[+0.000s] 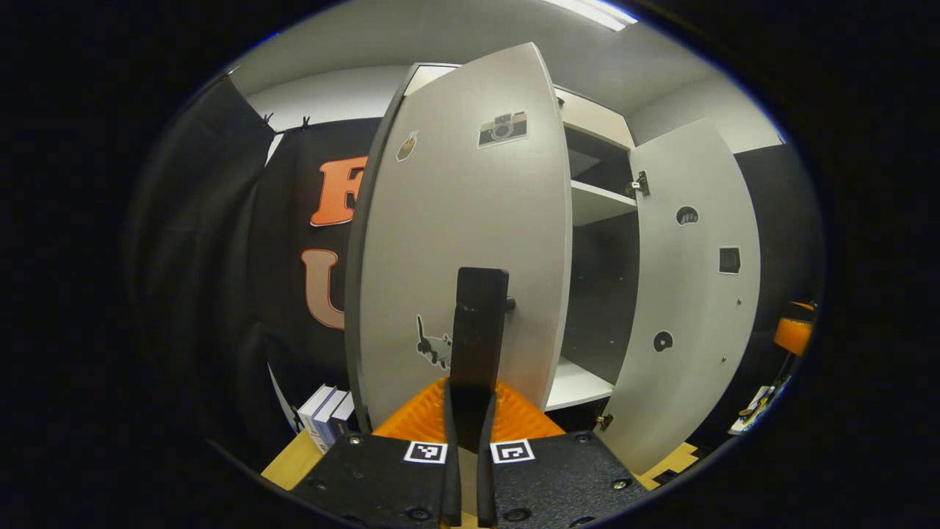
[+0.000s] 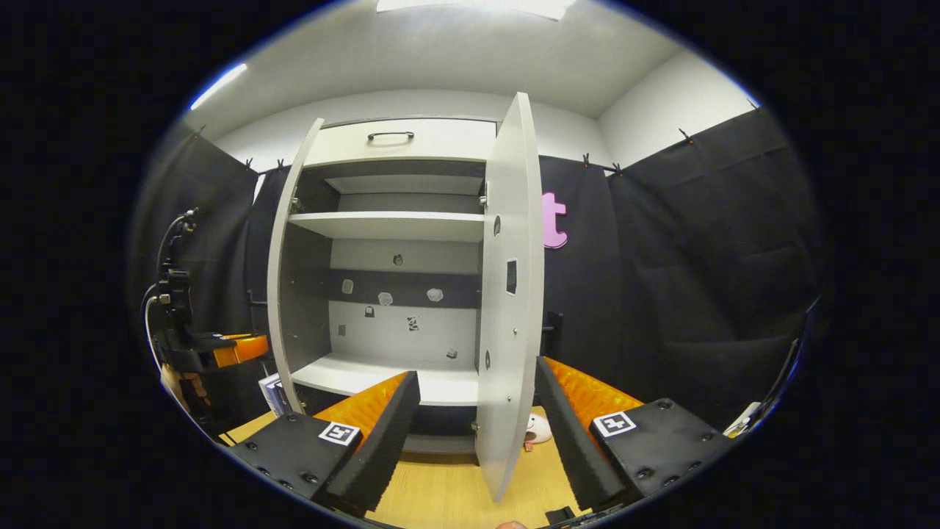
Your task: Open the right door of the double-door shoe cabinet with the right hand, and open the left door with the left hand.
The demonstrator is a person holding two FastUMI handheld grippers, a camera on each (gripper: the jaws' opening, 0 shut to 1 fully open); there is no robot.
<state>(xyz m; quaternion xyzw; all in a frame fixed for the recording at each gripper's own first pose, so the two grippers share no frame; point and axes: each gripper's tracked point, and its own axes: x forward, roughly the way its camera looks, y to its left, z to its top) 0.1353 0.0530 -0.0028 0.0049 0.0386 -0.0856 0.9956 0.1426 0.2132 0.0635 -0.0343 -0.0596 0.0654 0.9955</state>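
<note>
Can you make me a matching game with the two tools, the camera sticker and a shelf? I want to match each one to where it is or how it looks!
Things:
1. left tool
2. right tool
3. camera-shaped sticker
4. flat white shelf

Places and states:
A. inside the open pale grey cabinet
B. fingers spread wide
C. high on the pale grey left door
D. fingers closed together

Pairs: 1-D, 2-B, 3-C, 4-A.

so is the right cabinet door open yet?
Open. The right door stands swung out edge-on, shelves exposed; the right gripper is open, straddling its edge.
</note>
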